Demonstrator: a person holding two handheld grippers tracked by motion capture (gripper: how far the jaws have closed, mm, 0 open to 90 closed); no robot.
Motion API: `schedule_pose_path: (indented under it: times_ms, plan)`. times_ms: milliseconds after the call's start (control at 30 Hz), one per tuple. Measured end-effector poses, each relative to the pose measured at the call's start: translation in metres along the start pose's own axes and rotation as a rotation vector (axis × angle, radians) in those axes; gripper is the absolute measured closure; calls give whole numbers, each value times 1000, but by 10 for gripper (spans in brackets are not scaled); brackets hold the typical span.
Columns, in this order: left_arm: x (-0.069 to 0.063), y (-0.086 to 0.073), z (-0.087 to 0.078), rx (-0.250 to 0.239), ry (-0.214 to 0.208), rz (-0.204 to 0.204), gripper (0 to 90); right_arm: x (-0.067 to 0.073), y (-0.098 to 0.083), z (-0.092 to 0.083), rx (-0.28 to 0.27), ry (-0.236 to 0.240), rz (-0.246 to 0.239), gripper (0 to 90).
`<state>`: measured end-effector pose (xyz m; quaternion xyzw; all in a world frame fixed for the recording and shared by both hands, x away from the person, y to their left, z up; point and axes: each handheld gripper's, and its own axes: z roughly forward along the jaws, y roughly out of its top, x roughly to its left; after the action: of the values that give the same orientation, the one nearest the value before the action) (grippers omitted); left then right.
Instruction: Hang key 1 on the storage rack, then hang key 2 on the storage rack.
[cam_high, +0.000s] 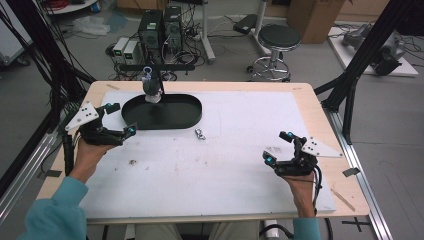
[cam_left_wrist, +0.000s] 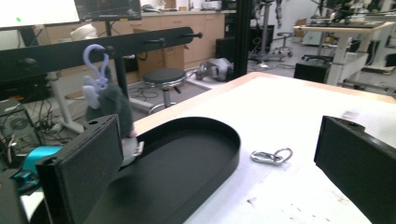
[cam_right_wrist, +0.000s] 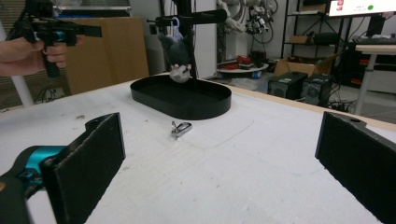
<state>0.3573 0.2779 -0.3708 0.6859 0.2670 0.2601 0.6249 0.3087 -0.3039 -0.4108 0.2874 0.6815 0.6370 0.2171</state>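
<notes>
A grey plush toy hangs by a lilac clip from a peg on the black rack bar, above the far end of the black oval tray. A metal carabiner lies on the white mat just beside the tray's near rim. The left hand-held gripper hovers near the tray's left end, jaws wide apart and empty. The right hand-held gripper sits well apart over the desk's right side, jaws likewise wide apart and empty.

Even, soft overhead light washes my white table cover — faint shadows, no harsh glare — while my gripper views blur near the jaws.
</notes>
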Motion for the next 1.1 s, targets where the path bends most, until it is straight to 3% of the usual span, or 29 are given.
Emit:
schedule_pose_path:
  times_ms: [100, 433, 633, 1100]
  plan:
    - [-5, -4, -3, 1, -13, 9, 17, 1, -3, 0, 9, -3, 3, 7]
    - [-26, -26, -22, -43, -43, -14, 17, 2, -11, -4, -4, -16, 1, 6]
    - [-28, -32, -28, -34, -40, -10, 17, 3, -16, -6, -5, -22, -5, 6]
    - [-28, -29, -29, -40, -43, 9, 17, 3, -22, -13, -12, -29, -4, 7]
